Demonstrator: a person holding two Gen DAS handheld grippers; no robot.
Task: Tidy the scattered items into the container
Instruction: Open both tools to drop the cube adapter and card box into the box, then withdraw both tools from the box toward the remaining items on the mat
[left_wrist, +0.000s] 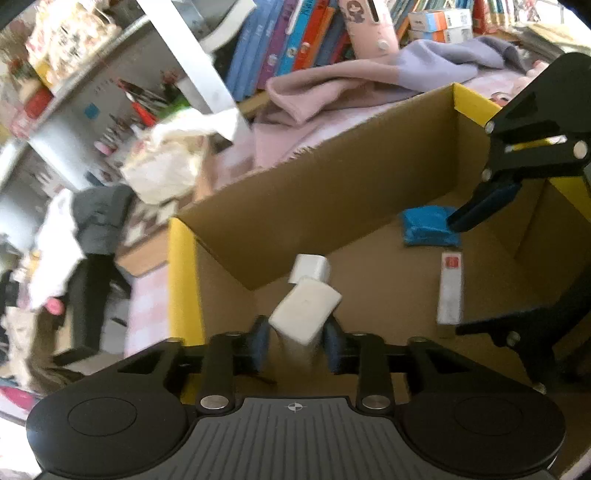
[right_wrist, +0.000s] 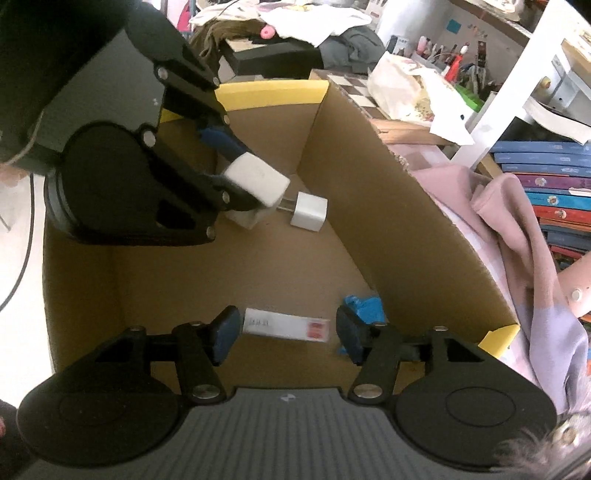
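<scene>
Cardboard box, yellow-edged; left gripper w/ jaws apart, white rounded block loose between; right gripper spread, empty.

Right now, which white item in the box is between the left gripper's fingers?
The white block, between the left gripper fingers; the white charger lies beyond it.

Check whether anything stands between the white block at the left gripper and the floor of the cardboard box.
Nothing visible blocks it. The white block sits between the open fingers of the left gripper, already inside the cardboard box. A white charger lies on the floor close by, so the block may land against it.
</scene>
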